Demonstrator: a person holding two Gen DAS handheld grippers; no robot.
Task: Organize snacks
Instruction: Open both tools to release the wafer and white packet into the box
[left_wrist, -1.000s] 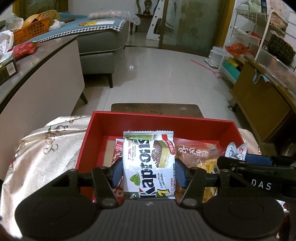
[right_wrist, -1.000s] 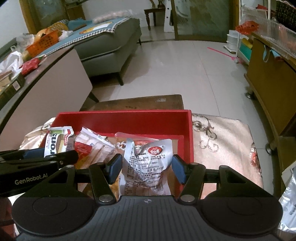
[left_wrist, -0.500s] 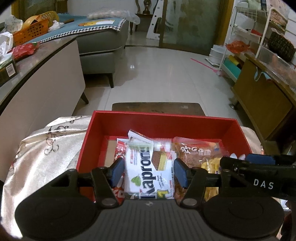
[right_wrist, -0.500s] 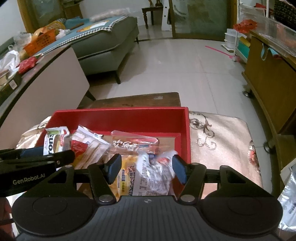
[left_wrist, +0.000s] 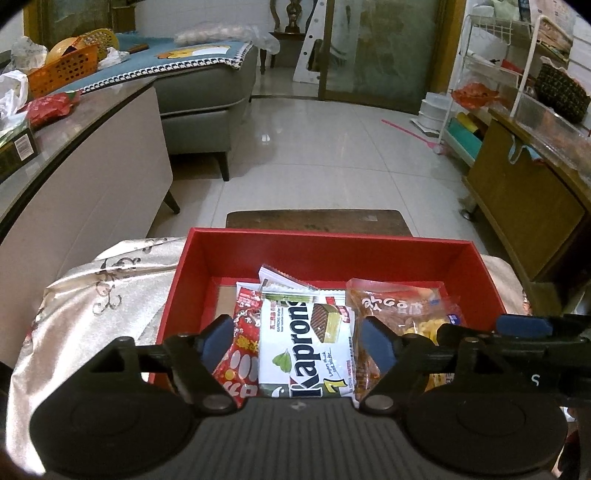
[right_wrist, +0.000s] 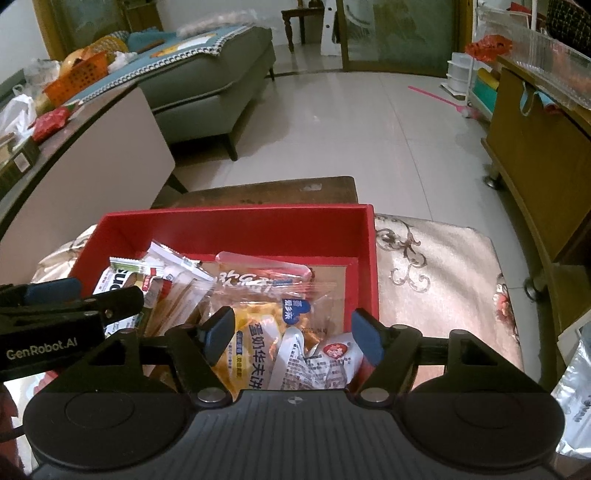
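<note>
Red box (left_wrist: 325, 254), lower centre of both views, sitting on a patterned cloth (left_wrist: 99, 291) over the tabletop; snacks are lying loose inside it.

Item: wafer pack (left_wrist: 306, 343), white with dark lettering, lying flat in the left half of the box, resting partly on a red packet (left_wrist: 240, 354). Left tongs (left_wrist: 297, 341) are hovering over it, their jaws having just been opening; the blue pads are standing apart on either side, clear of the wrapper.

Item: silver pouch (right_wrist: 321, 365), crumpled, lying at the box's near right corner on top of a yellow bag (right_wrist: 255, 332). Right tongs (right_wrist: 293, 338) are hanging above it, jaws likewise having just been opening, pads apart and pressing on nothing.

Item: clear bag (left_wrist: 399, 310) of orange-yellow pieces, right half of the box.

Handling, as judged: all packs are looking light, soft and crinkly, with slick film that could be slipping under a shallow pinch. Wafers are probably brittle, so a gentle grip across the short edges is suiting them. The pouch is best being taken at its sealed top edge.
</note>
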